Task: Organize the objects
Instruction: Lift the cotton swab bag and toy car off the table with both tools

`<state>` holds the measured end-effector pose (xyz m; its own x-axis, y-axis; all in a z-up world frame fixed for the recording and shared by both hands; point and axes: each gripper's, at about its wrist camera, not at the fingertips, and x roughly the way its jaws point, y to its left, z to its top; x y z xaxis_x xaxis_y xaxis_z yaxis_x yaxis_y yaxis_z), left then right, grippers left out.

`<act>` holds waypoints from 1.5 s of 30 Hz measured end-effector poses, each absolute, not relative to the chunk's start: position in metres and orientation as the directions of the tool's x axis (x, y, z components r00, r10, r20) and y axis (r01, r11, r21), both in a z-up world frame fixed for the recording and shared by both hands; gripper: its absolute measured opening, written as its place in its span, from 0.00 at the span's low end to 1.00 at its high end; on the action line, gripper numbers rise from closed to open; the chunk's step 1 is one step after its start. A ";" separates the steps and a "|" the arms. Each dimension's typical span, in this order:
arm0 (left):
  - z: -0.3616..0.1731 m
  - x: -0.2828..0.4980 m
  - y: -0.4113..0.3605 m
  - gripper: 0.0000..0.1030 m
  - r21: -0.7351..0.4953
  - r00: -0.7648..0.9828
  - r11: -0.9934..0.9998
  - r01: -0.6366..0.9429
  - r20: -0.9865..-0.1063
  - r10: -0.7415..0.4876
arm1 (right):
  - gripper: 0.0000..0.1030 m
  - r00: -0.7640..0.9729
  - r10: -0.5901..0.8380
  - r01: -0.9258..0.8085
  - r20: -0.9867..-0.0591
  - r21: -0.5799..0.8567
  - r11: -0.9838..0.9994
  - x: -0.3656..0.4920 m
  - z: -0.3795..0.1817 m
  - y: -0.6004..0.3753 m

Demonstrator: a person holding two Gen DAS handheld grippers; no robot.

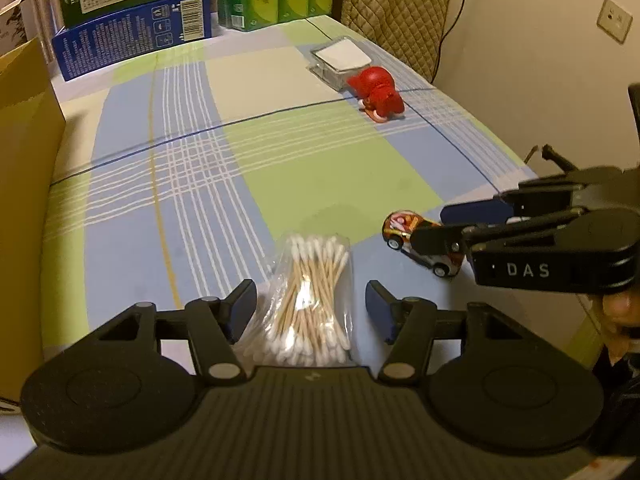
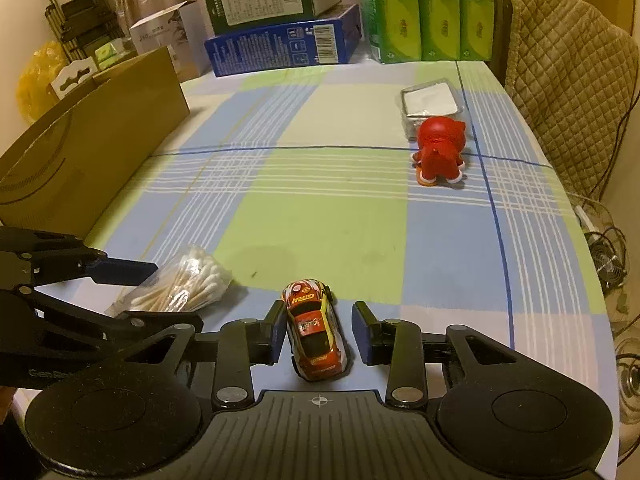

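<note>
Left wrist view: left gripper (image 1: pixel 311 307) stands open astride the bag of cotton swabs (image 1: pixel 308 300) on the checked tablecloth (image 1: pixel 340 168); pads clear of the bag, whose near end is hidden behind the gripper body. The right gripper's fingers cover part of the toy car (image 1: pixel 420 244).

Right wrist view: right gripper (image 2: pixel 318 332) narrowly open around the toy car; left pad just beside it, contact unclear, right pad apart. Red figurine (image 2: pixel 438 150) faces away, overlapping the clear box (image 2: pixel 432 106).
</note>
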<state>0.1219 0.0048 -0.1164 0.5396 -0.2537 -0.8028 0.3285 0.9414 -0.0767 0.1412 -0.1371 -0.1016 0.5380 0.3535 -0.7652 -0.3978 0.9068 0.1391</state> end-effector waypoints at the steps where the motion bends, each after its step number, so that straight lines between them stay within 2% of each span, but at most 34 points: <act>1: -0.118 0.122 0.004 0.49 -0.072 0.535 0.941 0.330 -0.807 -0.250 | 0.32 0.540 0.351 -0.402 -0.765 0.132 0.906 0.141 -0.101 -0.136; 3: -0.120 0.123 0.005 0.42 -0.070 0.528 0.943 0.326 -0.814 -0.243 | 0.32 0.540 0.351 -0.414 -0.765 0.122 0.902 0.141 -0.102 -0.134; 7: -0.122 0.126 0.008 0.35 -0.089 0.515 0.947 0.308 -0.821 -0.245 | 0.32 0.531 0.355 -0.431 -0.769 0.115 0.895 0.143 -0.104 -0.129; 10: -0.124 0.127 0.009 0.34 -0.095 0.515 0.949 0.300 -0.822 -0.245 | 0.32 0.525 0.359 -0.431 -0.772 0.122 0.894 0.144 -0.106 -0.128; 18: -0.124 0.128 0.008 0.32 -0.106 0.524 0.953 0.285 -0.815 -0.247 | 0.31 0.544 0.306 -0.493 -0.781 -0.002 0.870 0.136 -0.111 -0.114; 19: -0.124 0.128 0.008 0.32 -0.105 0.524 0.953 0.285 -0.815 -0.246 | 0.31 0.547 0.301 -0.498 -0.781 -0.016 0.867 0.136 -0.112 -0.112; 20: -0.124 0.128 0.008 0.32 -0.105 0.524 0.953 0.285 -0.815 -0.247 | 0.26 0.552 0.294 -0.498 -0.780 -0.025 0.867 0.135 -0.112 -0.111; 28: -0.124 0.129 0.014 0.24 -0.128 0.529 0.958 0.258 -0.811 -0.251 | 0.26 0.566 0.308 -0.470 -0.765 0.008 0.883 0.135 -0.108 -0.115; 36: -0.120 0.131 0.017 0.22 -0.165 0.525 0.958 0.234 -0.808 -0.267 | 0.25 0.581 0.318 -0.416 -0.749 0.063 0.907 0.137 -0.098 -0.125; 45: -0.084 0.123 0.016 0.22 -0.181 0.556 0.955 0.235 -0.781 -0.285 | 0.26 0.594 0.323 -0.322 -0.737 0.150 0.935 0.116 -0.058 -0.138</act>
<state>0.1227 0.0161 -0.0843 0.5558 -0.2847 -0.7811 0.2353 0.9550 -0.1807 0.1164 -0.1379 -0.0585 0.5937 0.3227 -0.7372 -0.3218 0.9348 0.1500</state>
